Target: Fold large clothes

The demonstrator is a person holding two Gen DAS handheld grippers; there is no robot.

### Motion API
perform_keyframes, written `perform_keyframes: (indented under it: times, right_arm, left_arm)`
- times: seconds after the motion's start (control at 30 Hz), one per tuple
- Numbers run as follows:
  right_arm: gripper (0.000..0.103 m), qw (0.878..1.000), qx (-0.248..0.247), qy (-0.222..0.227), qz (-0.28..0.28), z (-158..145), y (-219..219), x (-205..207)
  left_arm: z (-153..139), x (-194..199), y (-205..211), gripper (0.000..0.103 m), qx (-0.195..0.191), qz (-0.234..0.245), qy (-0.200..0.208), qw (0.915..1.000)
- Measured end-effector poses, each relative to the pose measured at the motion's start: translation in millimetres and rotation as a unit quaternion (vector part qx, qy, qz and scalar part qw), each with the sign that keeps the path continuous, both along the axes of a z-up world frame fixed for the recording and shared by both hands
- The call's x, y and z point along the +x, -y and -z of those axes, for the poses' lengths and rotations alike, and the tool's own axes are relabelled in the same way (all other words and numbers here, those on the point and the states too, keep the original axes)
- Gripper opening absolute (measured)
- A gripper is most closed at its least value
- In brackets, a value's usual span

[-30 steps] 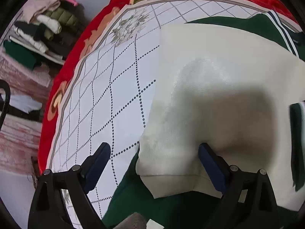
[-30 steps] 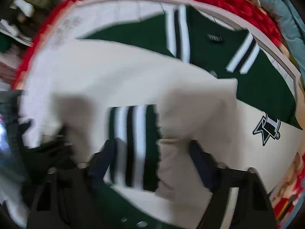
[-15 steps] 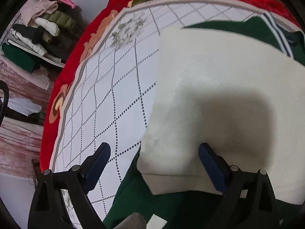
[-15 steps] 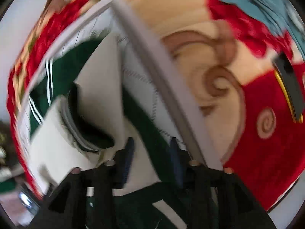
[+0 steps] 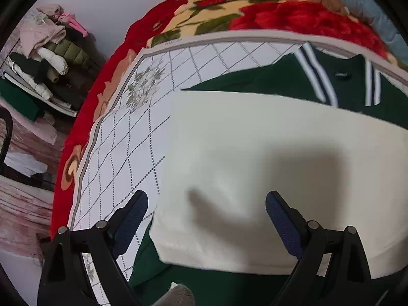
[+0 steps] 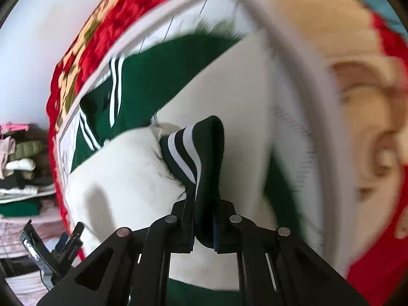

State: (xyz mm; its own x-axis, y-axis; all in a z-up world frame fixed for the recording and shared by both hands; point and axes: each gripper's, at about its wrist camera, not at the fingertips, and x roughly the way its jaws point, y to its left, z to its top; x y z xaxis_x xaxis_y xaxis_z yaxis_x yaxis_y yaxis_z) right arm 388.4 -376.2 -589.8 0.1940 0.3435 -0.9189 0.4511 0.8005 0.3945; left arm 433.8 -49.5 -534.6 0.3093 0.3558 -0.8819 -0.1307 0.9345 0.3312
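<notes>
A green varsity jacket point(image 5: 255, 76) with cream sleeves lies on a white checked sheet point(image 5: 122, 137). A cream sleeve point(image 5: 267, 153) is folded across the jacket's body. My left gripper point(image 5: 206, 219) is open and empty, its blue pads straddling the sleeve's near edge from above. My right gripper point(image 6: 204, 216) is shut on the striped green-and-white cuff point(image 6: 196, 153) of the other cream sleeve point(image 6: 122, 178) and holds it lifted above the jacket point(image 6: 165, 68).
A red floral blanket point(image 5: 255, 17) lies under the sheet and shows around it, also in the right wrist view point(image 6: 369, 102). A shelf with piled clothes point(image 5: 43, 58) stands at the left. A blue cloth point(image 5: 369, 12) lies at the far right.
My right gripper closed on the striped cuff and lifted it, swinging toward the bed's right side. My left gripper stayed open and drew back a little from the folded sleeve.
</notes>
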Motion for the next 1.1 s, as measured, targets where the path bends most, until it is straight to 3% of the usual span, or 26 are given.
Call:
perform_keyframes:
  times: [0.03, 0.1, 0.17, 0.2, 0.23, 0.3, 0.4, 0.47, 0.53, 0.57, 0.63, 0.67, 0.7, 0.73, 0.77, 0.8, 0.87, 0.93, 0.97, 1.03, 1.07, 1.1]
  right_arm:
    - [0.011, 1.000, -0.016, -0.004, -0.004, 1, 2, -4]
    - [0.035, 0.999, -0.025, -0.035, -0.022, 9, 14, -20]
    - [0.035, 0.999, 0.012, -0.033, 0.001, 6, 29, -38]
    - [0.042, 1.000, 0.019, -0.020, 0.009, -3, 38, -52]
    - [0.044, 1.000, -0.004, -0.021, 0.003, -11, 42, -64]
    - [0.044, 0.996, -0.064, -0.042, -0.034, -19, 40, -84]
    - [0.044, 0.985, -0.079, -0.077, -0.133, -4, 14, -97]
    - [0.044, 0.973, -0.099, -0.077, -0.193, 10, -7, -96]
    - [0.028, 0.967, -0.108, -0.064, -0.222, 21, -18, -98]
    - [0.019, 0.969, -0.111, -0.061, -0.213, 26, -17, -96]
    - [0.019, 0.982, -0.102, -0.070, -0.140, 37, 3, -99]
    - [0.019, 0.989, -0.087, -0.090, -0.073, 48, 22, -107]
    - [0.018, 0.995, -0.022, -0.096, 0.022, 61, 48, -124]
    - [0.018, 0.990, 0.042, -0.096, 0.094, 71, 64, -139]
    - [0.018, 0.980, 0.096, -0.099, 0.145, 79, 74, -151]
    - [0.020, 0.978, 0.105, -0.101, 0.147, 77, 75, -152]
    - [0.033, 0.992, 0.040, -0.093, 0.080, 58, 59, -142]
    - [0.034, 0.997, -0.040, -0.069, -0.022, 37, 35, -128]
    - [0.042, 0.992, -0.070, -0.060, -0.081, 34, 18, -121]
    - [0.044, 0.975, -0.147, -0.076, -0.147, 45, -1, -115]
    - [0.044, 0.974, -0.158, -0.087, -0.134, 54, 2, -115]
    - [0.045, 0.985, -0.118, -0.099, -0.072, 61, 15, -118]
  left_arm:
    - [0, -3, 4, 0.096, 0.003, 0.004, -0.001, 1.0000]
    - [1, -10, 12, 0.095, 0.002, 0.010, -0.010, 0.9999]
    - [-1, -23, 21, 0.095, -0.012, 0.012, -0.023, 0.9996]
    - [-2, -29, 27, 0.095, -0.019, 0.015, -0.026, 0.9994]
    - [-3, -39, 37, 0.095, -0.023, 0.022, -0.029, 0.9991]
    - [-2, -57, 59, 0.095, -0.025, 0.044, -0.036, 0.9981]
    - [10, -80, 94, 0.096, -0.028, 0.077, -0.054, 0.9952]
    - [23, -91, 117, 0.095, -0.029, 0.094, -0.063, 0.9931]
    - [34, -95, 132, 0.096, -0.014, 0.107, -0.066, 0.9920]
    - [42, -95, 138, 0.096, -0.002, 0.112, -0.067, 0.9915]
    - [60, -94, 146, 0.096, 0.020, 0.115, -0.074, 0.9904]
    - [67, -93, 147, 0.096, 0.022, 0.112, -0.078, 0.9904]
    - [69, -91, 145, 0.096, 0.018, 0.107, -0.077, 0.9911]
    - [69, -90, 144, 0.097, 0.016, 0.103, -0.073, 0.9919]
    - [69, -90, 143, 0.099, 0.018, 0.102, -0.071, 0.9920]
    - [69, -89, 143, 0.101, 0.020, 0.103, -0.072, 0.9919]
    - [68, -90, 140, 0.101, 0.017, 0.100, -0.071, 0.9923]
    - [66, -92, 138, 0.101, 0.015, 0.095, -0.072, 0.9928]
    - [64, -92, 135, 0.101, 0.014, 0.088, -0.072, 0.9934]
    - [58, -93, 127, 0.101, 0.014, 0.070, -0.071, 0.9949]
    - [49, -95, 116, 0.101, 0.012, 0.055, -0.065, 0.9963]
    - [39, -97, 103, 0.101, 0.010, 0.038, -0.058, 0.9975]
